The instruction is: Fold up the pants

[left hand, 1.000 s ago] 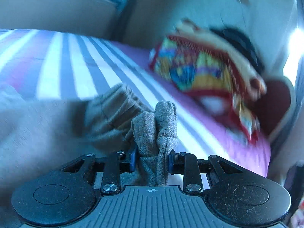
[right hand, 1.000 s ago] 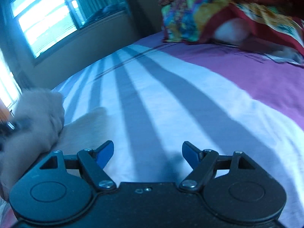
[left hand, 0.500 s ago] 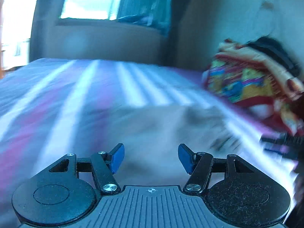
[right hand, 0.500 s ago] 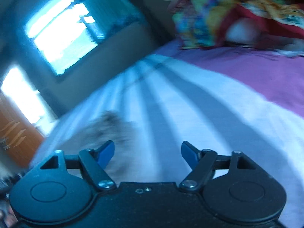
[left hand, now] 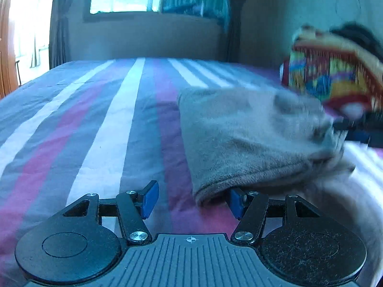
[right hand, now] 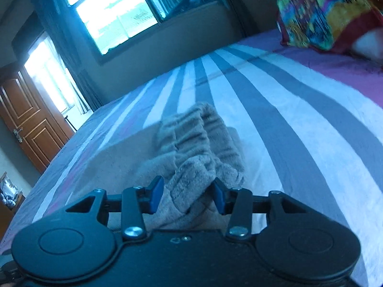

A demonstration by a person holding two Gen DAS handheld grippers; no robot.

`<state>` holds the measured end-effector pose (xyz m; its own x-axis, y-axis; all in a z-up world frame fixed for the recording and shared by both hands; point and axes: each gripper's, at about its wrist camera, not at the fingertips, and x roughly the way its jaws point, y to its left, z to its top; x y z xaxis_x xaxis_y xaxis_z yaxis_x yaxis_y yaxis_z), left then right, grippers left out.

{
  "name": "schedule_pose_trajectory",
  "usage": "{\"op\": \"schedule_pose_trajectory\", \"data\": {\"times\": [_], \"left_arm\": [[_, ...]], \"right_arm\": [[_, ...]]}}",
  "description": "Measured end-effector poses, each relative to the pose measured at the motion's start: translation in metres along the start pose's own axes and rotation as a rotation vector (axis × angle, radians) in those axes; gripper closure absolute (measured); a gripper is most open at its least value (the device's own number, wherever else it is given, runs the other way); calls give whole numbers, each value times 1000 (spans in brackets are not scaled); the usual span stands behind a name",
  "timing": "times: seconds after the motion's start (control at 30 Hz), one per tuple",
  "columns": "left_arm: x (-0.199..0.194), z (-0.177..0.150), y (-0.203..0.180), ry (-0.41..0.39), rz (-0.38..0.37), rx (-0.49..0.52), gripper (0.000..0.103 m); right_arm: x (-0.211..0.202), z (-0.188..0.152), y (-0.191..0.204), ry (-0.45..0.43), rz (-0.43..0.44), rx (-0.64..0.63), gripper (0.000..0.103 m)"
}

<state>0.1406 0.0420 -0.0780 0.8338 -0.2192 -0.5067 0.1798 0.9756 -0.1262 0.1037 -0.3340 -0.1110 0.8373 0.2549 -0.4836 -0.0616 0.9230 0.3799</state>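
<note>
From the left wrist, the left gripper (left hand: 191,202) gapes empty over the striped bedsheet (left hand: 107,119), the fuzzy grey pants (left hand: 251,138) just right of it, while from the right wrist the right gripper (right hand: 186,195) stands parted around the pants' ribbed, gathered waistband (right hand: 201,143).

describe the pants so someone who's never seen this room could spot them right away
Start at the big bed with the striped sheet in grey, white and pink. On it, directly ahead of both grippers, lies a rumpled bundle: the pants. They are plain grey-beige fleece with a gathered elastic waistband, unlike the bright multicoloured blanket heaped at the far corner.
</note>
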Motion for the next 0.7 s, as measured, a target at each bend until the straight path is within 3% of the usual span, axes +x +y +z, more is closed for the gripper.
{"op": "schedule_pose_trajectory", "data": {"times": [0.07, 0.1, 0.13, 0.17, 0.2, 0.3, 0.37, 0.4, 0.43, 0.5, 0.6, 0.67, 0.7], "left_arm": [[-4, 3, -1, -66, -28, -38, 42], [0, 3, 0, -48, -18, -41, 41], [5, 2, 2, -25, -17, -53, 41], [8, 0, 6, -15, -15, -70, 41], [8, -2, 9, -17, -17, -81, 41], [8, -12, 15, -19, -2, -107, 41], [8, -17, 23, -19, -27, -162, 41], [10, -17, 25, -12, -36, -179, 41], [12, -18, 26, -4, -39, -185, 41], [15, -19, 28, 4, -41, -189, 41], [17, -20, 28, 1, -40, -183, 41], [18, -21, 28, 0, -40, -180, 41], [18, -20, 29, 0, -42, -180, 41]], "right_arm": [[1, 0, 1, -4, -6, -15, 62], [7, 0, 2, 18, -16, -19, 62], [12, 1, 1, 39, -24, -12, 66], [16, 4, 3, 51, -23, -12, 83], [16, 7, 10, 41, -11, -39, 87], [-8, 23, 34, -83, 53, -101, 88], [-24, 29, 31, -164, 74, -66, 88], [-22, 28, 23, -164, 51, -39, 88], [-12, 25, 10, -108, -4, 3, 88], [3, 14, -12, 22, -31, 106, 85], [-19, 1, -16, -27, -5, 127, 64], [-30, -7, -22, -24, 15, 178, 34], [-32, -9, -26, -12, 23, 212, 34]]}}
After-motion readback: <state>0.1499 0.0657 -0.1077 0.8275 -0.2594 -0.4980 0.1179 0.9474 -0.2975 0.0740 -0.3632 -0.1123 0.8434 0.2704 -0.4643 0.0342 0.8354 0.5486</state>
